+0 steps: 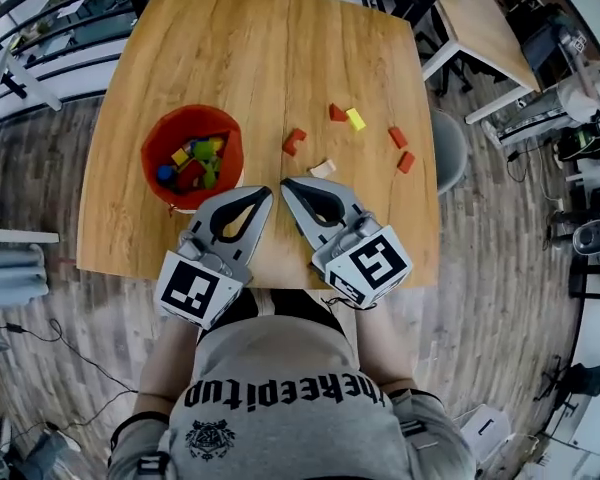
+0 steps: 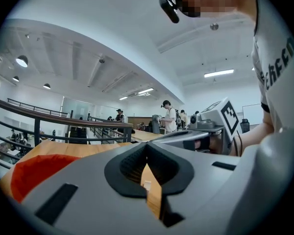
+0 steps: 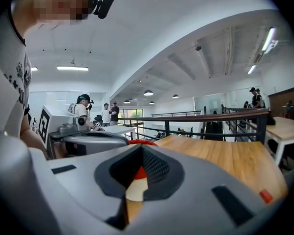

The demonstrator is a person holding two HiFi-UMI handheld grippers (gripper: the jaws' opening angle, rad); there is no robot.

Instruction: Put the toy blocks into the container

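Observation:
A red container (image 1: 156, 144) holding several coloured blocks stands on the left half of the wooden table (image 1: 260, 58). Loose on the table's right half lie a red L block (image 1: 294, 141), a red wedge (image 1: 337, 113), a yellow block (image 1: 355, 119), two orange-red blocks (image 1: 397, 137) (image 1: 406, 162) and a cream block (image 1: 323, 169). My left gripper (image 1: 266, 192) and right gripper (image 1: 285, 183) hover side by side at the near edge, both shut and empty. The cream block (image 3: 132, 190) shows through the right gripper's (image 3: 142, 147) jaw hollow. The left gripper (image 2: 147, 145) has the container (image 2: 36, 173) at its left.
A grey chair (image 1: 450, 150) stands at the table's right edge. Another wooden table (image 1: 485, 23) is at the back right. A black railing (image 1: 50, 8) runs along the back left. People stand far off in the room.

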